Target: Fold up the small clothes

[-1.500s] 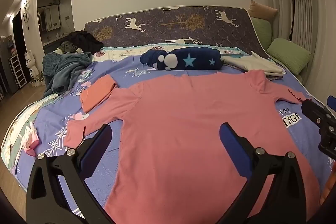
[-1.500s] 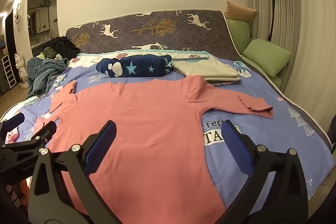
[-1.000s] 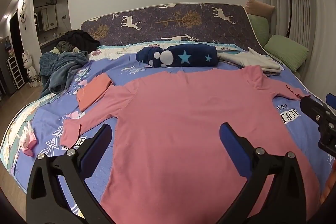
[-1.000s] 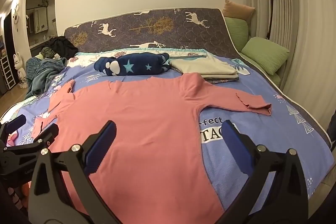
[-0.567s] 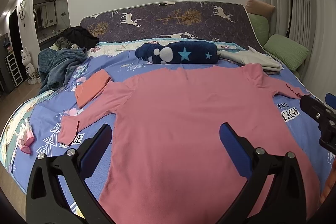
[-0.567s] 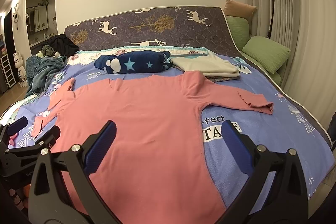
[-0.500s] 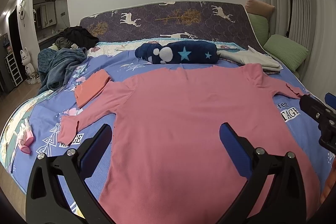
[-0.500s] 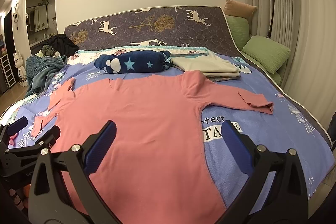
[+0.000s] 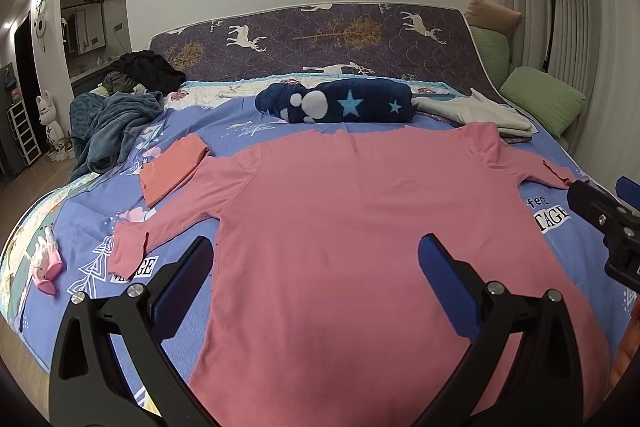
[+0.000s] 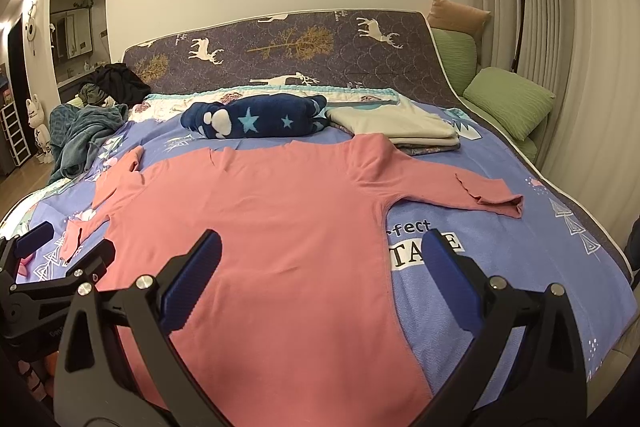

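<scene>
Lying flat: pink long-sleeved shirt (image 9: 360, 227) | soft knit | both tongs agape

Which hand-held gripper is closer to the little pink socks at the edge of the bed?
Left. The left hand-held gripper hovers over the pink shirt on the socks' side; the right hand-held gripper is further across, past the shirt's other edge.

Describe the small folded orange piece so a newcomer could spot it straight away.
Start at the bed's blue patterned cover, on which the big pink long-sleeved shirt lies spread flat. Follow the shirt's left sleeve; just beyond it lies the folded orange garment. It alone is a small, neat orange rectangle, unlike the rumpled teal blanket behind.
</scene>
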### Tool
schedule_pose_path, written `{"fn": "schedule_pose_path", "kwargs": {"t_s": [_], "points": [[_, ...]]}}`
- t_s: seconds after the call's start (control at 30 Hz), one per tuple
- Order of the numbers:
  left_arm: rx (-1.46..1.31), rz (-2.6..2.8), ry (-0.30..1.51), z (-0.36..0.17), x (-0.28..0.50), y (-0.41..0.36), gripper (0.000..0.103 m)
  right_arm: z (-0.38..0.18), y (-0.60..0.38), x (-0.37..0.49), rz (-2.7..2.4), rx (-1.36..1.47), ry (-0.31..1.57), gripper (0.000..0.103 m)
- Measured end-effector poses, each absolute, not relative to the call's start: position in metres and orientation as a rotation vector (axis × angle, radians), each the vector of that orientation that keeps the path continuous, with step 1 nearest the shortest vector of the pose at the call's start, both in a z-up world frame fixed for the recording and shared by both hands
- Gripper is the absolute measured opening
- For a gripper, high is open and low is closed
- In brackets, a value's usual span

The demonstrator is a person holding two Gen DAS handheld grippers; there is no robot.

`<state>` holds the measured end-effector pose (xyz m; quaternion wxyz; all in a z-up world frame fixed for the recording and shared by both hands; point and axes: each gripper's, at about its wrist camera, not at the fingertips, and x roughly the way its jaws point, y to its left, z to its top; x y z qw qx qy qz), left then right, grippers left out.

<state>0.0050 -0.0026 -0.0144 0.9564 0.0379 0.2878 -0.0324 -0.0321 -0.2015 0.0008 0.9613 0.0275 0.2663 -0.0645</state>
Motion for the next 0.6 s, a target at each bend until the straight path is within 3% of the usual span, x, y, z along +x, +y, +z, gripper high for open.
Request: {"fn": "schedule_pose_path", "kwargs": {"t_s": [0.6], "points": [[0.078,-0.079,0.585,-0.0149,0.0049,-0.0023,0.102,0.0003,-0.2013,-0.0304,-0.126,0.058,0.544,0.101]]}}
